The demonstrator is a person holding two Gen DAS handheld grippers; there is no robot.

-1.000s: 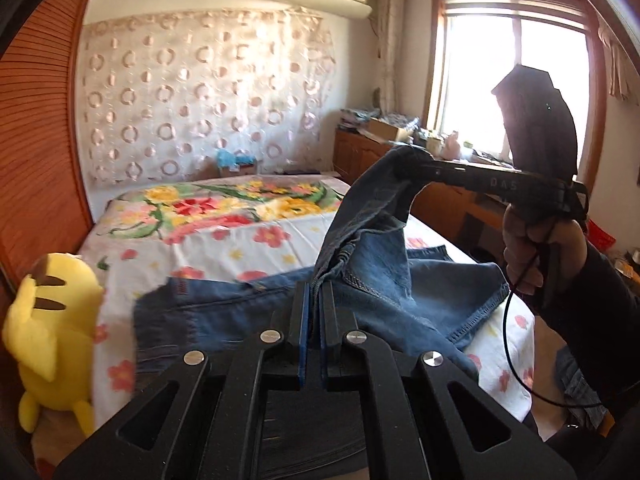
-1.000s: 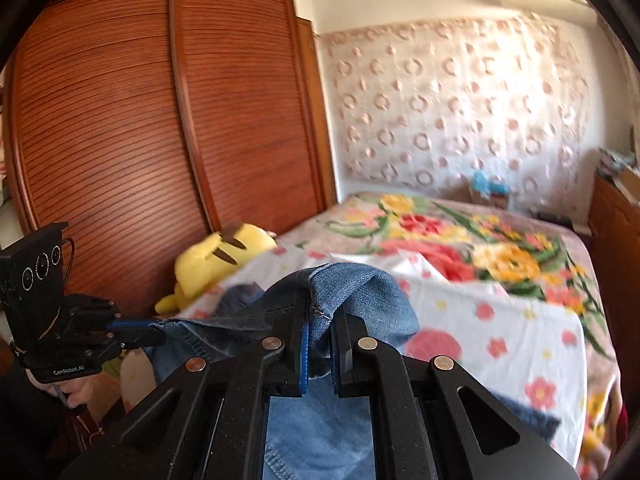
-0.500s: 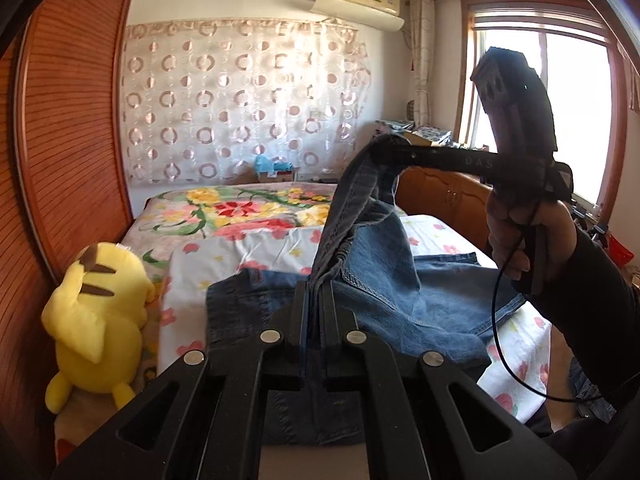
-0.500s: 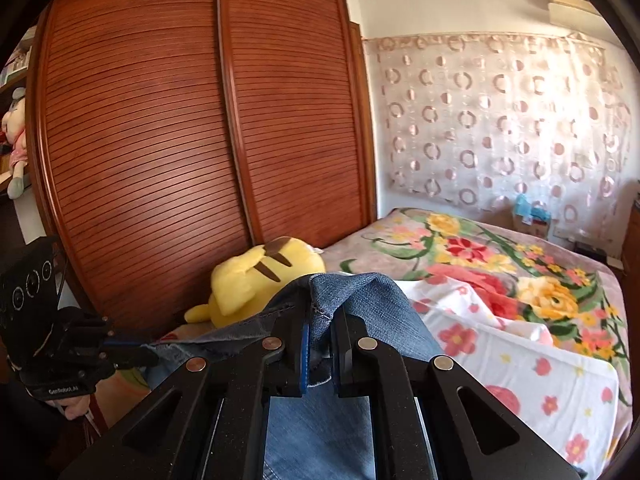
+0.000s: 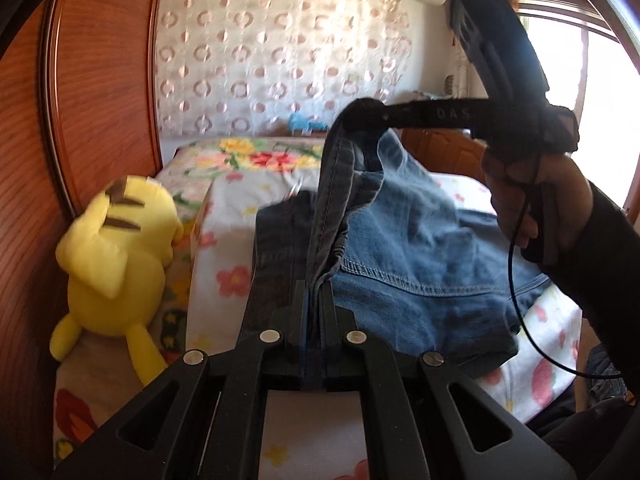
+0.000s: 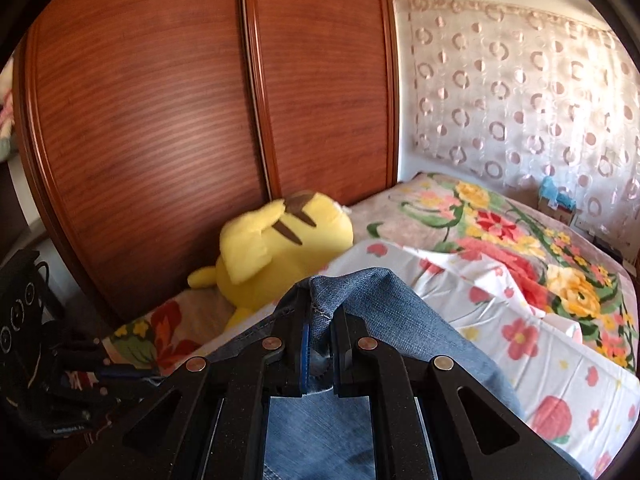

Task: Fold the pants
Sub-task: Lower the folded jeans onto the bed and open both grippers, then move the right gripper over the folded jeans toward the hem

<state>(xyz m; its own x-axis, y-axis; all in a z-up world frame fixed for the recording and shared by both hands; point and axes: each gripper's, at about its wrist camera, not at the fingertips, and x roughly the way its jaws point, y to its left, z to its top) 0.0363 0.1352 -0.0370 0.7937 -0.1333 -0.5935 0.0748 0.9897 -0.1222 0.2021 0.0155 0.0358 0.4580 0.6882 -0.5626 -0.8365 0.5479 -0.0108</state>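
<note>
I count one pair of blue jeans [image 5: 404,248] lifted over one floral bed [image 5: 224,264], my left gripper [image 5: 316,296] and right gripper [image 6: 320,320] each clamped on denim, one yellow plush [image 5: 116,248] beside the wardrobe [image 6: 160,100].

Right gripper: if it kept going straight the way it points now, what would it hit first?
Probably the yellow plush toy, lying just beyond the jeans clamped in the right gripper; the wooden wardrobe stands behind it. Depth is uncertain.
</note>
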